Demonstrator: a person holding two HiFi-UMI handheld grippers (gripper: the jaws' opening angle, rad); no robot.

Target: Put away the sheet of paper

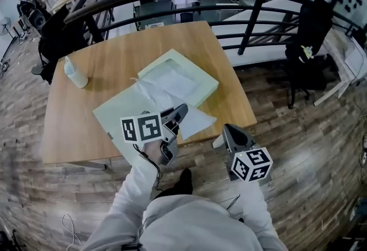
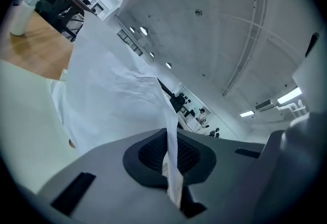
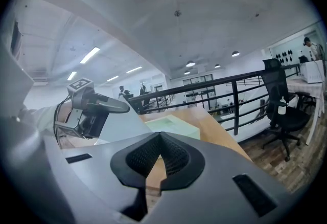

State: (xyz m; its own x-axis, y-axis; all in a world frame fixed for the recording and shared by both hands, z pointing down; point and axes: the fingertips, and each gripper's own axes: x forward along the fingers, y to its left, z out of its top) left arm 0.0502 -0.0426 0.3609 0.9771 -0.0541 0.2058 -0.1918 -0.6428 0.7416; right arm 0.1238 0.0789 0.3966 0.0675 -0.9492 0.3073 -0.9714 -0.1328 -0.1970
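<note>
A thin white sheet of paper (image 1: 172, 95) lies crumpled across a shallow pale green box (image 1: 202, 75) and trails toward the table's front edge. My left gripper (image 1: 181, 111) is shut on the sheet's near edge. In the left gripper view the paper (image 2: 112, 80) rises from between the pads and billows upward. My right gripper (image 1: 225, 128) hangs just off the table's front edge, right of the left one. Its jaws (image 3: 161, 138) are shut with nothing between them, and they point at the box (image 3: 171, 126).
A flat pale green lid (image 1: 112, 115) lies at the front left of the wooden table (image 1: 143, 43). A white bottle (image 1: 74, 72) stands at the table's left edge. A black railing (image 1: 252, 20) runs behind the table, with a black office chair (image 1: 309, 43) to the right.
</note>
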